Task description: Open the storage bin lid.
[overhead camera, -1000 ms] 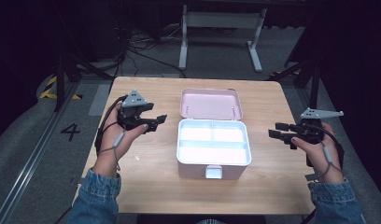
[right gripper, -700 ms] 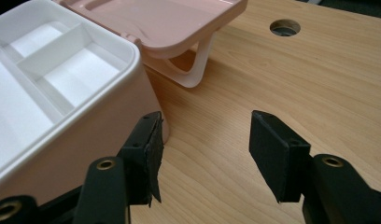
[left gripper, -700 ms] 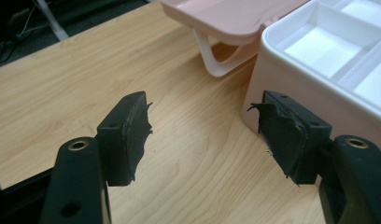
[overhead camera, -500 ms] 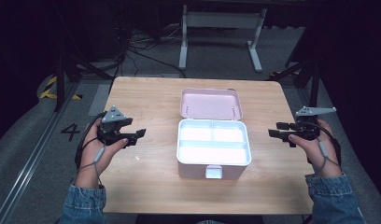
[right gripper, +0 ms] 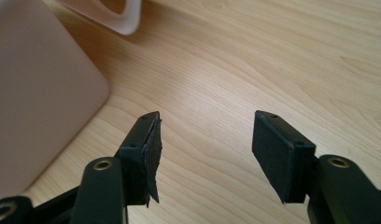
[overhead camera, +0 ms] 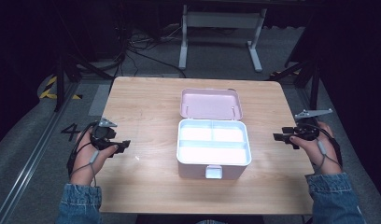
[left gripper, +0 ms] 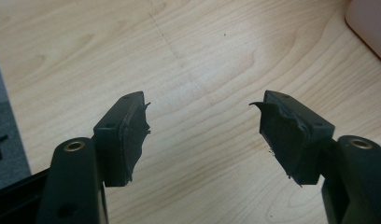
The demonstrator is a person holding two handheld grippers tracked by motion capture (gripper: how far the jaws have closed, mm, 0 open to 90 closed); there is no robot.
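Note:
A pink box (overhead camera: 213,147) lies open in the middle of the wooden table (overhead camera: 146,107), its lid (overhead camera: 210,103) folded flat behind it and its white compartments empty. My left gripper (overhead camera: 119,146) hovers near the table's left edge, well left of the box, open with nothing between its jaws (left gripper: 199,135). My right gripper (overhead camera: 278,136) is over the right edge, right of the box, also open and empty (right gripper: 205,149). The box's pink side (right gripper: 34,93) shows at the left of the right gripper view, and a corner of it (left gripper: 370,23) at the top right of the left gripper view.
A white latch (overhead camera: 213,172) juts from the box's front. Beyond the table stand a white metal frame (overhead camera: 220,28) and cables on the grey floor. A floor marking "4" (overhead camera: 69,132) lies left of the table.
My left gripper has drawn back toward the person and leftward, away from the box, to the table's left edge. The right gripper has barely moved.

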